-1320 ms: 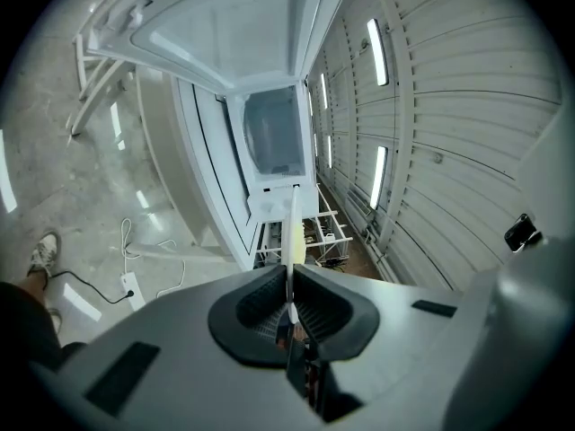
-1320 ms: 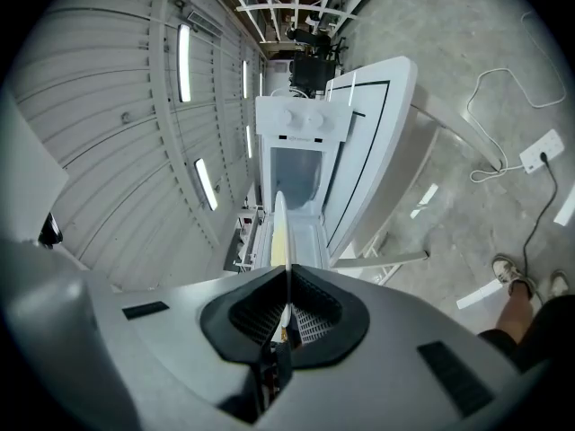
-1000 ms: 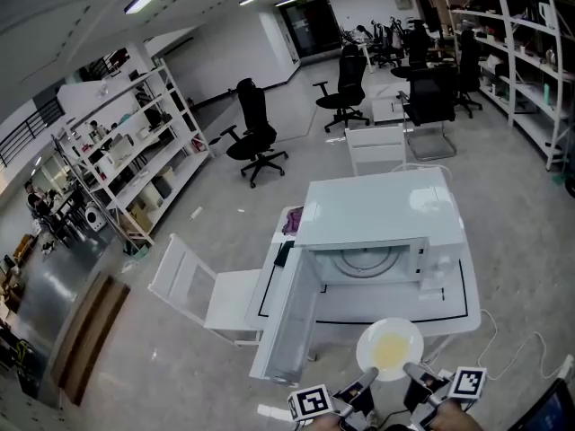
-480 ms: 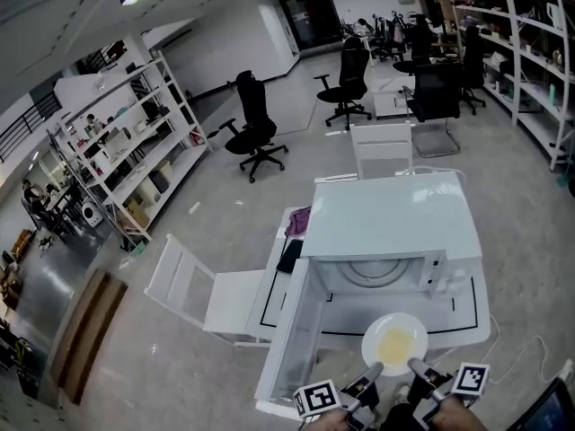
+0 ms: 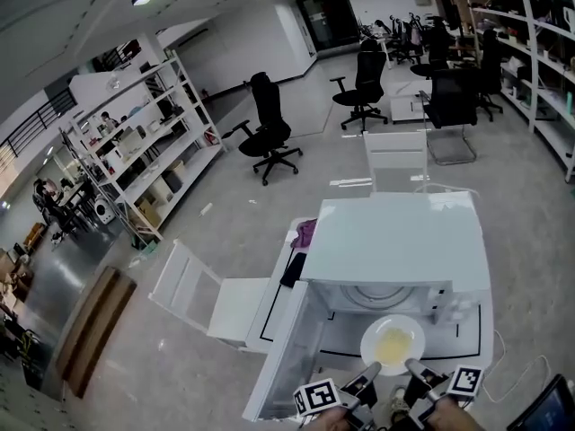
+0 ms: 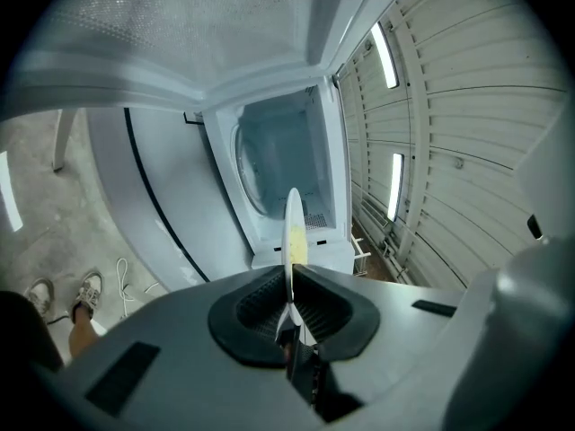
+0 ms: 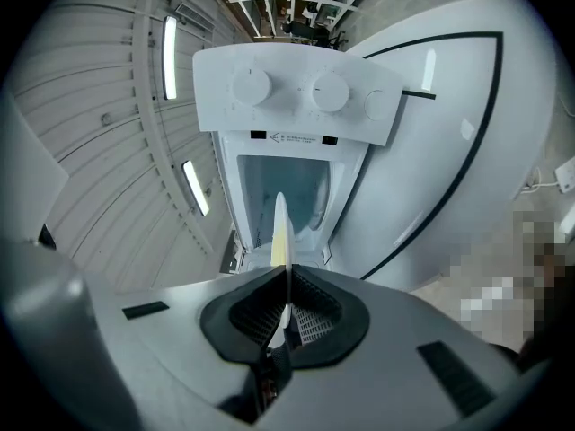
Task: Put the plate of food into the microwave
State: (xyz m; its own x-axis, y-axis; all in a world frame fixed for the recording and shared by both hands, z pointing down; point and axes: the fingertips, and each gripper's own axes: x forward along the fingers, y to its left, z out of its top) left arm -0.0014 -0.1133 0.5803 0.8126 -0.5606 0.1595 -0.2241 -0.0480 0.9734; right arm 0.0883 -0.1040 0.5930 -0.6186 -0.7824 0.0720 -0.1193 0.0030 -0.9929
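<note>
A white plate with yellow food (image 5: pixel 393 344) is held level in front of the open microwave (image 5: pixel 395 241), its far rim at the mouth of the cavity (image 5: pixel 382 296). My left gripper (image 5: pixel 370 373) is shut on the plate's near left rim and my right gripper (image 5: pixel 411 367) is shut on its near right rim. In the left gripper view the plate (image 6: pixel 293 232) shows edge-on between the jaws, pointing at the cavity (image 6: pixel 278 164). The right gripper view shows the plate (image 7: pixel 280 232) edge-on too, below the knob panel (image 7: pixel 301 97).
The microwave door (image 5: pixel 280 357) hangs open to the left of the plate. The microwave stands on a white table (image 5: pixel 467 335). A white chair (image 5: pixel 211 299) stands at the table's left, another (image 5: pixel 395 155) behind it. A dark object (image 5: pixel 293 268) and purple cloth (image 5: pixel 304 233) lie on the table's left.
Both grippers have carried the plate forward, from over the table's front edge to the mouth of the microwave cavity. The grips on the rim look unchanged.
</note>
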